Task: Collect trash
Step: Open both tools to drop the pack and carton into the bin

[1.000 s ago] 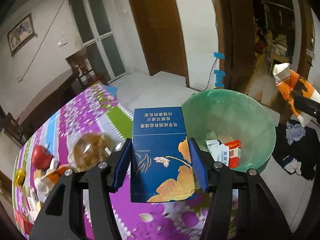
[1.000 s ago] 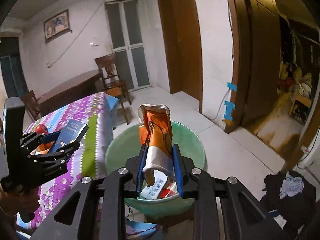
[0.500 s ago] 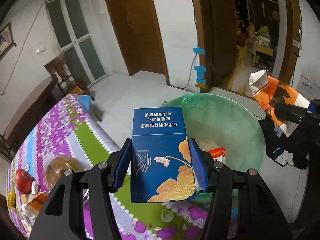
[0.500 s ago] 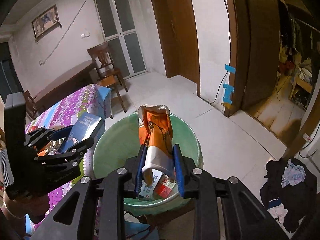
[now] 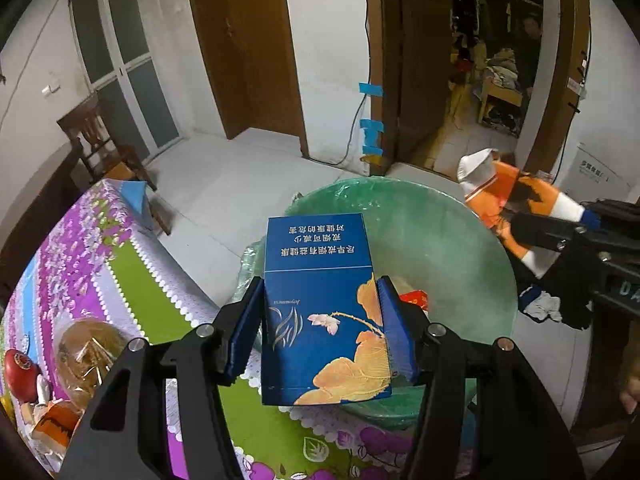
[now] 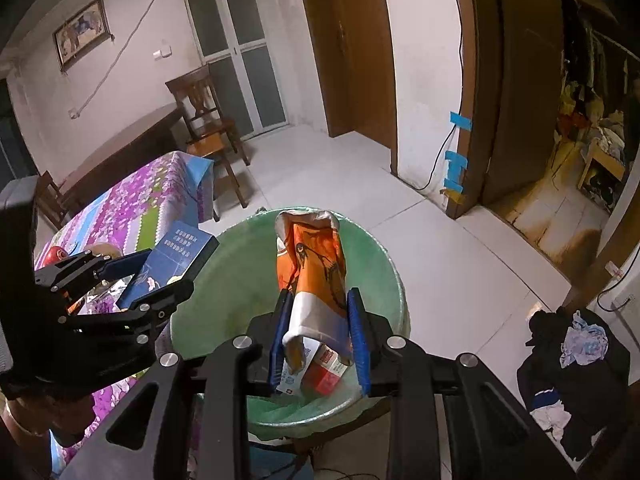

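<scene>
My left gripper [image 5: 320, 316] is shut on a blue cigarette box [image 5: 320, 300] with gold flowers and holds it over the near rim of the green lined trash bin [image 5: 452, 248]. My right gripper [image 6: 318, 328] is shut on an orange and white crumpled carton [image 6: 316, 272] above the same bin [image 6: 248, 280]. The left gripper with the blue box [image 6: 176, 256] shows at the bin's left in the right wrist view. The orange carton [image 5: 508, 200] shows at the bin's right in the left wrist view. Red and white packets [image 6: 324, 368] lie in the bin.
The table with a purple flowered cloth [image 5: 100, 264] is left of the bin, with a red apple [image 5: 18, 364], a wrapped round item [image 5: 84, 352] and other wrappers. A wooden chair [image 6: 204, 128] stands behind. Dark clothes [image 6: 568, 352] lie on the floor at right.
My left gripper has carried the blue box from above the table to the bin's rim. My right gripper has moved a little further over the bin with the orange carton.
</scene>
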{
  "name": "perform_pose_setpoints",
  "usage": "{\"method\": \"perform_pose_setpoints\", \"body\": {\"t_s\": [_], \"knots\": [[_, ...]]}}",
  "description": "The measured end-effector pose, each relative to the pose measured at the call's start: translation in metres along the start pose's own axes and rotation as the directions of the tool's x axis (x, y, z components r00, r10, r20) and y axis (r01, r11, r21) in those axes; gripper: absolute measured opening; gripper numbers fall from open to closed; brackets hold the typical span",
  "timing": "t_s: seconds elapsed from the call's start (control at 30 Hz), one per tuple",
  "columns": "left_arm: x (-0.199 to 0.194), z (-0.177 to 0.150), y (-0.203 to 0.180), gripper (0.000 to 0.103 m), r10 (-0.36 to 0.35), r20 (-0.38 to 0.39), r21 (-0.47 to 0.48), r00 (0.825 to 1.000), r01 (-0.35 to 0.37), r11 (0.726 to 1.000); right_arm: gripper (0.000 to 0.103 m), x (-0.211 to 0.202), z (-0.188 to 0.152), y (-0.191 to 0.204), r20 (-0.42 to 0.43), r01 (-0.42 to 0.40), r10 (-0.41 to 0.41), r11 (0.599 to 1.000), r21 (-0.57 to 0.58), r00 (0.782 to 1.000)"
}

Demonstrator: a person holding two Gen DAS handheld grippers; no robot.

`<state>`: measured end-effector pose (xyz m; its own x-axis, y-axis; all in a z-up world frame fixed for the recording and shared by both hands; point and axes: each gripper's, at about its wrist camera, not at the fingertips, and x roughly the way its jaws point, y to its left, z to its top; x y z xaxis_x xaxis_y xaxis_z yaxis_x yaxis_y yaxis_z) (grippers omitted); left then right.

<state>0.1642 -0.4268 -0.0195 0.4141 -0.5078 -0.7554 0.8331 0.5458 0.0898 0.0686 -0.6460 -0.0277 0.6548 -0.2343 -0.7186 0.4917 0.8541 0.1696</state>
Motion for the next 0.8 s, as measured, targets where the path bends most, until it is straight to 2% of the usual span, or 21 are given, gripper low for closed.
{"method": "perform_pose_setpoints", "body": {"t_s": [0.13,0.17,0.23,0.53,0.7,0.8], "knots": [[0.002,0.006,0.001,0.055,0.005,0.022,0.008,1.0,-0.005,1.0,0.032,0.009,0.004,0.004,0.001,0.009,-0.009,1.0,-0.009,1.0],[0.004,0.008,0.003,0.055,0.008,0.022,0.005,1.0,-0.008,1.0,0.037,0.01,0.006,0.002,0.008,0.006,-0.006,1.0,-0.013,1.0],[0.009,0.013,0.008,0.057,0.009,-0.003,-0.02,1.0,-0.009,1.0,0.055,0.013,0.01,-0.001,0.015,0.012,-0.012,1.0,-0.011,1.0],[0.005,0.009,0.011,0.061,-0.015,-0.001,-0.032,1.0,0.015,0.999,0.056,0.007,0.003,-0.014,0.037,0.057,-0.057,0.998,0.006,0.998],[-0.013,-0.009,0.009,0.069,-0.01,0.029,-0.02,1.0,0.011,1.0,0.057,-0.007,-0.017,-0.015,0.065,0.027,-0.028,0.999,0.02,0.997],[-0.033,-0.027,0.009,0.075,0.008,0.074,0.01,0.997,-0.008,1.0,0.062,-0.015,-0.03,-0.01,0.076,-0.012,0.01,1.0,0.024,0.997]]}}
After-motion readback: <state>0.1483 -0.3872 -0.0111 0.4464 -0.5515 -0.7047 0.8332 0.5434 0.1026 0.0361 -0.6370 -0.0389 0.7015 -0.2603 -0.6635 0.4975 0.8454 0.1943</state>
